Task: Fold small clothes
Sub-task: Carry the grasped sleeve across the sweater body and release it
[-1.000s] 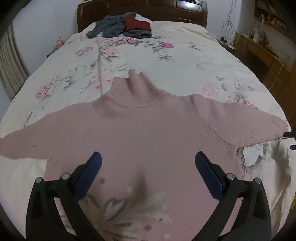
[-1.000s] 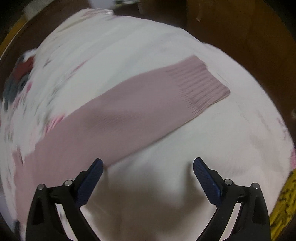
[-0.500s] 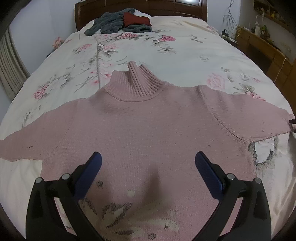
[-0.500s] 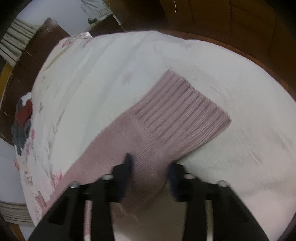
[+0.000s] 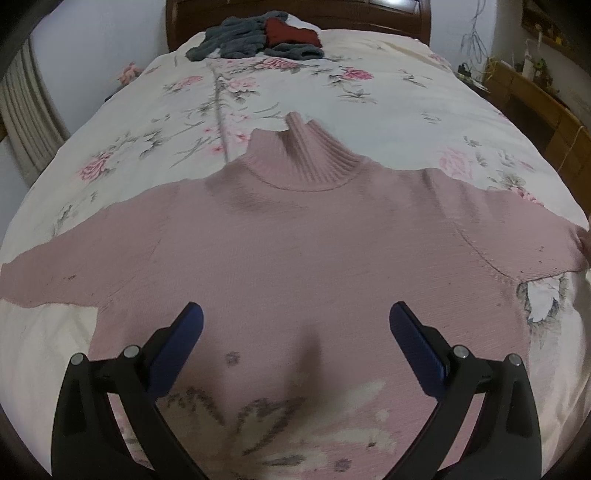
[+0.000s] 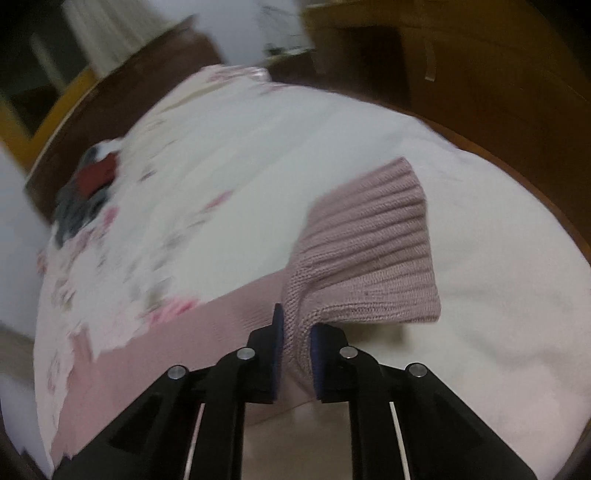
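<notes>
Left gripper [image 5: 295, 317]: black frame, blue pads, jaws spread wide with nothing between them. It hangs over the lower chest of the dusty-pink knitted turtleneck sweater [image 5: 295, 251], which lies flat and face up on the cream bedspread with pink floral print [image 5: 388, 96]. Directly ahead of the gripper is the ribbed roll collar [image 5: 303, 162]; directly beneath and behind the pads, a pale knitted flower motif [image 5: 295, 424] across the sweater's lower front. Both sleeves run outward to either side of the gripper, the left one to the frame edge, the right one out of frame. Far ahead, by the dark wooden headboard [image 5: 369, 14], sits a heap of grey and dark red garments [image 5: 258, 40], well apart from the sweater. Wooden furniture [image 5: 546, 110] stands ahead and to the right, beside the bed.

Right gripper [image 6: 293, 330]: jaws drawn close together, pinching a fold of the pink sleeve just behind its ribbed cuff [image 6: 369, 251]. The cuff stands ahead and slightly right of the pads, bunched where the knit enters the jaws; whether it is clear of the bedspread cannot be told. The rest of the sleeve trails back and to the left of the gripper over the bedspread. Right wrist view is motion-blurred away from the gripper; the grey and red heap shows only as a smear far ahead to the left.
</notes>
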`<state>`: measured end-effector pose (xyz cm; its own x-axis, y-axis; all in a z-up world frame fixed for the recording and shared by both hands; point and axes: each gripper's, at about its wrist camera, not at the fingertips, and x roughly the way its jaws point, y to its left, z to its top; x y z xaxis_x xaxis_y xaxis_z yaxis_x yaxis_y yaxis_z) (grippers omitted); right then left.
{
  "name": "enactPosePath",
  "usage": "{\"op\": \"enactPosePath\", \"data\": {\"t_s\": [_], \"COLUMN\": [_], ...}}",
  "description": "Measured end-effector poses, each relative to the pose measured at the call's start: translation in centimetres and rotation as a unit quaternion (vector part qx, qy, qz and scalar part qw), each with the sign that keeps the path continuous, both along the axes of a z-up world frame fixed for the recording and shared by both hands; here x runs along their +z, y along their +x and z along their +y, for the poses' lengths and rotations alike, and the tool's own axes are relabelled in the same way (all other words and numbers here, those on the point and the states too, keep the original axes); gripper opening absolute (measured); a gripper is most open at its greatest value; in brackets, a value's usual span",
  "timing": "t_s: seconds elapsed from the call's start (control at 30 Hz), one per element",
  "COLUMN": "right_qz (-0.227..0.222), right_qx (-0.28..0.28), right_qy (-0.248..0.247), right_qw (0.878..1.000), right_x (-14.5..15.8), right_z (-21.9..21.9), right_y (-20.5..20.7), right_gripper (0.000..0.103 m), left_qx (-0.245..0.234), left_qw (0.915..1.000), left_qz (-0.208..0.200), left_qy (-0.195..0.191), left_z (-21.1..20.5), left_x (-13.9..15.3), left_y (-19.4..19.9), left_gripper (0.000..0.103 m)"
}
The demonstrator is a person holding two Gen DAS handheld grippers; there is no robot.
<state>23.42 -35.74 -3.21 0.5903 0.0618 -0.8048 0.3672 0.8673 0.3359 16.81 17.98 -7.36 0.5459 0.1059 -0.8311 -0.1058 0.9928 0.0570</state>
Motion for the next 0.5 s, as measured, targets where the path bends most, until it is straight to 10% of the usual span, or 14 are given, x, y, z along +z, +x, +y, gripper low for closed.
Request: {"op": "enactPosePath", "data": {"t_s": [0.5], "right_qz": [-0.024], "right_qx": [0.229], "right_qy": [0.015], "right_qw": [0.973], "right_x": [1.5], "right_z": [24.0], "right_y": [1.4], "right_gripper": [0.012], "left_qx": [0.029], "left_qw": [0.9994], "left_qz": [0.001], "left_qy": [-0.016], "left_z": [4.4], "left_x": [0.2], "left_y": [-2.0], "left_gripper": [0.100]}}
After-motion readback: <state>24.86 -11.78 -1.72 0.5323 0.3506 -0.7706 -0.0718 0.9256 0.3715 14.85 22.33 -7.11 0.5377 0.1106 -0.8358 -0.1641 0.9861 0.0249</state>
